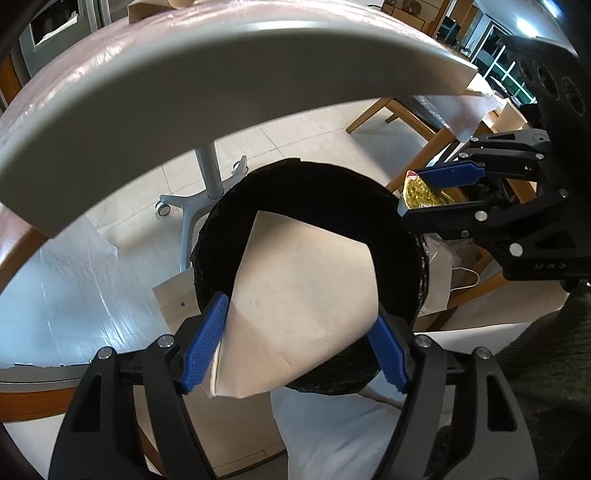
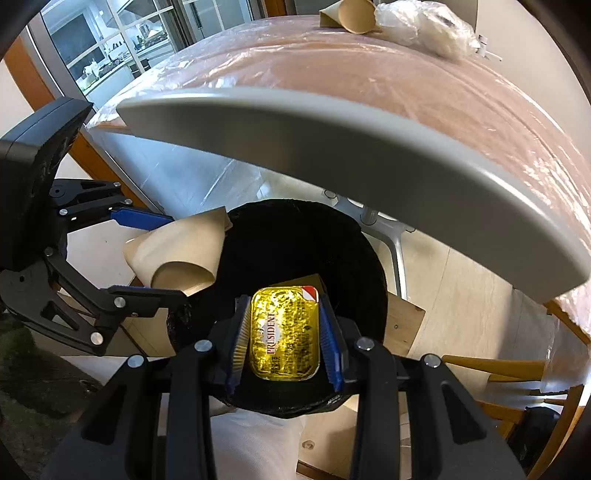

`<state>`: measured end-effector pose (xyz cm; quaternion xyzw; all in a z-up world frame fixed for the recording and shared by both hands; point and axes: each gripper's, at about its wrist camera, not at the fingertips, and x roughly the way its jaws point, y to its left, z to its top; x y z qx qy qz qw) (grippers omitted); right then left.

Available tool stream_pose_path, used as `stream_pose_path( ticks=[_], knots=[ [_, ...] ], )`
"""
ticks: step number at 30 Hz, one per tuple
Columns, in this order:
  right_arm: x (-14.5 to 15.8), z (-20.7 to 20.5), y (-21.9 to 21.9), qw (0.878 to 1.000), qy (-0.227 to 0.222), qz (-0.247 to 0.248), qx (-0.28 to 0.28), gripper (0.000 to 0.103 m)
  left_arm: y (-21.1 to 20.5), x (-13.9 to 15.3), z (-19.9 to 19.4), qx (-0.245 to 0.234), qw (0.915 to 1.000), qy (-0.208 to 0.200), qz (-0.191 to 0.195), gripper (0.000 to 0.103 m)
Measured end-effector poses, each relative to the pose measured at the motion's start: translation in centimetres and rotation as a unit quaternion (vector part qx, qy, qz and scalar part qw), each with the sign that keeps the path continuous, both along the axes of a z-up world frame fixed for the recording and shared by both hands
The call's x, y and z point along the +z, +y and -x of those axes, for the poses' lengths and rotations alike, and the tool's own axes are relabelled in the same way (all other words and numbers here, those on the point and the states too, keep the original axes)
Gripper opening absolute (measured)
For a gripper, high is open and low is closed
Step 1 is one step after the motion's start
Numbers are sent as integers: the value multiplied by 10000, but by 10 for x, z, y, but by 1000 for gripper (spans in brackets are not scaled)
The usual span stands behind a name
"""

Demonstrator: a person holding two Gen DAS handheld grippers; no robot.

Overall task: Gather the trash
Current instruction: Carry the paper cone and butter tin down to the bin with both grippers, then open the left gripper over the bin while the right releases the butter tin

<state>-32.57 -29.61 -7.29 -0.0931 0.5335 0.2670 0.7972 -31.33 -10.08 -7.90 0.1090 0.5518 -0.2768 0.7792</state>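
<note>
- Floor: pale tiles (image 1: 295, 133), with a clear plastic sheet (image 1: 74, 266) spread at the left of the left view.
- A grey tabletop edge (image 1: 184, 85) arcs across the top of both views; behind it the table (image 2: 369, 66) is wrapped in pinkish film.
- A grey wheeled stand (image 1: 207, 177) rises from the tiles under that edge.
- On the far table lie a paper cone (image 2: 354, 16) and a crumpled clear bag (image 2: 424, 27).
- Windows (image 2: 92, 40) and wooden chair legs (image 1: 402, 114) fill the background.
- The bin (image 2: 332, 236), black-lined and round, sits below both grippers; its mouth is open and dark.
- Left gripper (image 1: 295, 347): jaws clamped on a brown paper cone (image 1: 303, 288), held over the near rim of the bin.
- Right gripper (image 2: 284, 339): jaws pressed tight on a gold foil butter pack (image 2: 284, 332), held above the bin's mouth.
- The two grippers hang side by side over the bin, apart from each other.
- The tabletop edge overhangs the bin's far side; the near side is open.
</note>
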Motion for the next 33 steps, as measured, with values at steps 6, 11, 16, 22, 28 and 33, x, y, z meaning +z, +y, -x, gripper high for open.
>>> stream_pose_path(
  ticks=[6, 11, 16, 22, 28, 33],
  knots=[
    [-14, -1, 7, 9999, 42, 78, 98, 35, -4, -13, -8, -32, 9999, 64, -105, 74],
    [-25, -3, 13, 9997, 111, 186, 97, 35, -7, -23, -10, -78, 9997, 108, -191, 74],
    [-35, -7, 15, 9995, 162, 259, 58, 35, -9, -30, -14, -103, 9996, 140, -244, 74],
    [-46, -6, 20, 9992, 198, 348, 49, 35, -11, -38, -16, -134, 9993, 153, -317, 74],
    [-47, -2, 23, 9991, 219, 364, 50, 35, -12, -41, -15, -156, 9991, 114, -381, 74],
    [-44, -4, 23, 9990, 223, 381, 86, 35, -15, -42, -15, -156, 9990, 92, -411, 74]
  ],
)
